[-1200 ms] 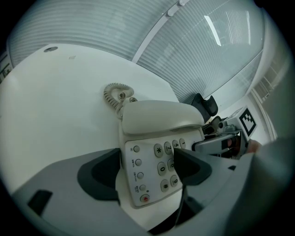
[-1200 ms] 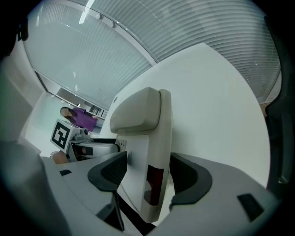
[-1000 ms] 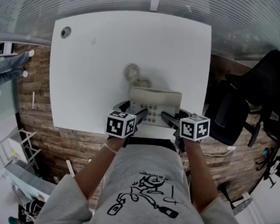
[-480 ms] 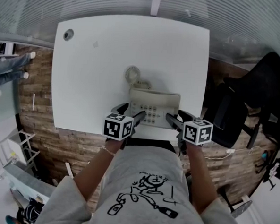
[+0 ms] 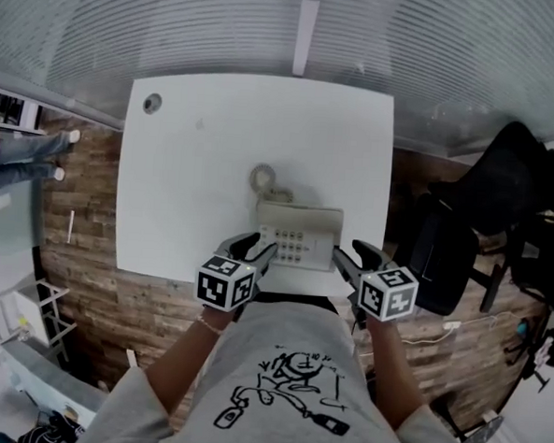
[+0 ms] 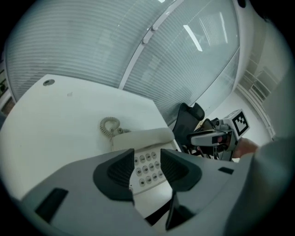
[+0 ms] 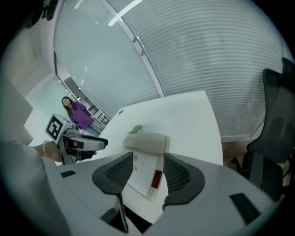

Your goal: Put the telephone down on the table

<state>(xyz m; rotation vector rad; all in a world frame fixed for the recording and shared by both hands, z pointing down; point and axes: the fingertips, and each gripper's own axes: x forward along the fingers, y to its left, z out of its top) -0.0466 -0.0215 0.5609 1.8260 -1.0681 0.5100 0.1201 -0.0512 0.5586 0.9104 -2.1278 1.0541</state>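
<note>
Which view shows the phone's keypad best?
The left gripper view: the keypad faces it close up, keys separate. The head view shows it small; the right gripper view shows the phone but no keys.

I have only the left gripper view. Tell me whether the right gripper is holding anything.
Observer: No. The right gripper has its jaws closing with nothing between them. The telephone lies on the table beyond them, untouched.
Operator: Describe the telephone's right side.
Observer: There is a red patch low on that side wall.
Operator: Report anyone else around.
Observer: A person in a purple top stands beyond the table's left edge.
</note>
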